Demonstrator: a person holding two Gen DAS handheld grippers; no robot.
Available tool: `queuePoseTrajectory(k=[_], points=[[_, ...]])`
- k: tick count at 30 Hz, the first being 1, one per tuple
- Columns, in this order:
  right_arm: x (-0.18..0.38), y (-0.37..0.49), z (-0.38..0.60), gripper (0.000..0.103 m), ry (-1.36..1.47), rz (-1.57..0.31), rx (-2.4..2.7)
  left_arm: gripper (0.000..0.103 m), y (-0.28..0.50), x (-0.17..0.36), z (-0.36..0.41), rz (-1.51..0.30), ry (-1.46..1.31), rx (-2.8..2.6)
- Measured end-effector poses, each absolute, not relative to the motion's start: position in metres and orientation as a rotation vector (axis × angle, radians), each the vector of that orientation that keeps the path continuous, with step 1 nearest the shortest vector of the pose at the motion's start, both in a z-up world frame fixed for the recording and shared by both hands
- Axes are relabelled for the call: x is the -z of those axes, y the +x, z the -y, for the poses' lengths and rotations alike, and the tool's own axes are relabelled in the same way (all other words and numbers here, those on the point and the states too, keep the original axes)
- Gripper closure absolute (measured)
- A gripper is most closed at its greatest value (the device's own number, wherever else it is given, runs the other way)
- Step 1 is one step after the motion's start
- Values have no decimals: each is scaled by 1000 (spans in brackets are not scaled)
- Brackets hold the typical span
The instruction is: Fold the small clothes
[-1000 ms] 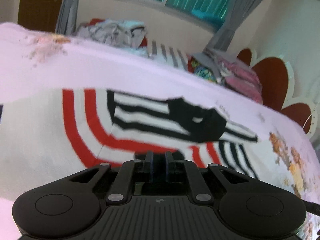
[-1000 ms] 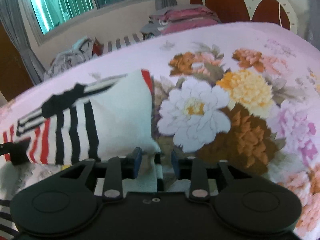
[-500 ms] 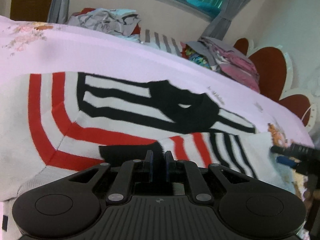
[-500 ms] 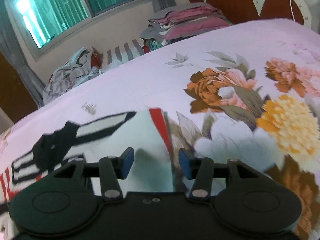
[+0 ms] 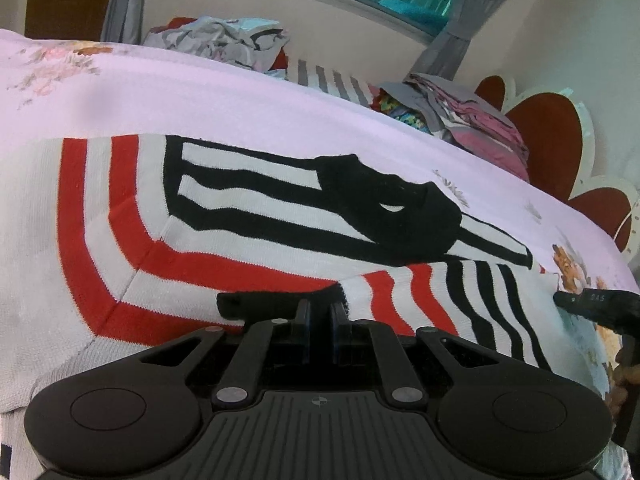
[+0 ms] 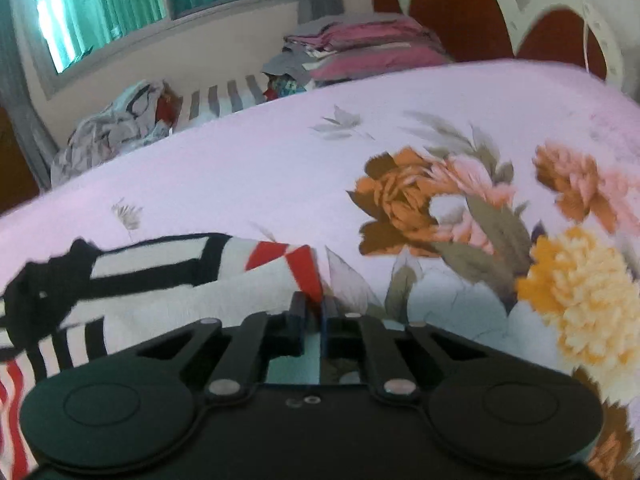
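Observation:
A white knit sweater (image 5: 248, 216) with red and black stripes lies spread on the pink floral bedsheet (image 5: 200, 92). In the left wrist view my left gripper (image 5: 320, 310) is shut on a black cuff of the sweater at its near edge. My right gripper (image 5: 592, 304) shows at the far right of that view, at the sweater's right side. In the right wrist view the right gripper (image 6: 316, 308) is shut on the sweater's (image 6: 168, 292) red-striped corner, low over the bedsheet (image 6: 240, 168).
Along the bed's far edge lie a crumpled grey clothes heap (image 5: 224, 40) and a folded pink and grey stack (image 5: 476, 120). A red and white scalloped headboard (image 5: 548, 136) stands at the right. The sheet's printed flowers (image 6: 580, 280) spread right of the sweater.
The right gripper came in from the flowered sheet to the sweater's red-striped corner and its jaws went from open to shut there. The left gripper sank slightly, still holding the black cuff.

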State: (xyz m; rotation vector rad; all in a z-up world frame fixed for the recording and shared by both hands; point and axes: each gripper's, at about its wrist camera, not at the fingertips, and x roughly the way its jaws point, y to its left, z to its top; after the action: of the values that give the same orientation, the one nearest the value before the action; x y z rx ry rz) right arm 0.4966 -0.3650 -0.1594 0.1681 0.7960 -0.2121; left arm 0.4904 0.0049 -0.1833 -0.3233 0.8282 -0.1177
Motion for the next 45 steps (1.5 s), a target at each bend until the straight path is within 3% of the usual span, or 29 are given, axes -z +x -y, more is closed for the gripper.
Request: queuePoseTrajectory(k=[4, 16, 17, 18, 20, 31, 45], points=[[139, 479, 358, 81, 173, -754, 175, 93, 489, 175, -4, -848, -316, 104], [144, 431, 312, 77, 11, -825, 91, 90, 470, 155, -7, -846, -280, 81], [140, 428, 312, 75, 29, -814, 78, 80, 466, 151, -9, -841, -283, 77], [134, 423, 310, 75, 46, -801, 61, 57, 460, 145, -12, -833, -289, 76], [123, 415, 299, 74, 55, -777, 22, 28, 449, 136, -19, -813, -298, 60], [107, 392, 208, 60, 44, -749, -236, 27, 367, 113, -105, -779, -339, -134], [103, 376, 119, 52, 14, -762, -296, 27, 302, 173, -293, -752, -648, -476]])
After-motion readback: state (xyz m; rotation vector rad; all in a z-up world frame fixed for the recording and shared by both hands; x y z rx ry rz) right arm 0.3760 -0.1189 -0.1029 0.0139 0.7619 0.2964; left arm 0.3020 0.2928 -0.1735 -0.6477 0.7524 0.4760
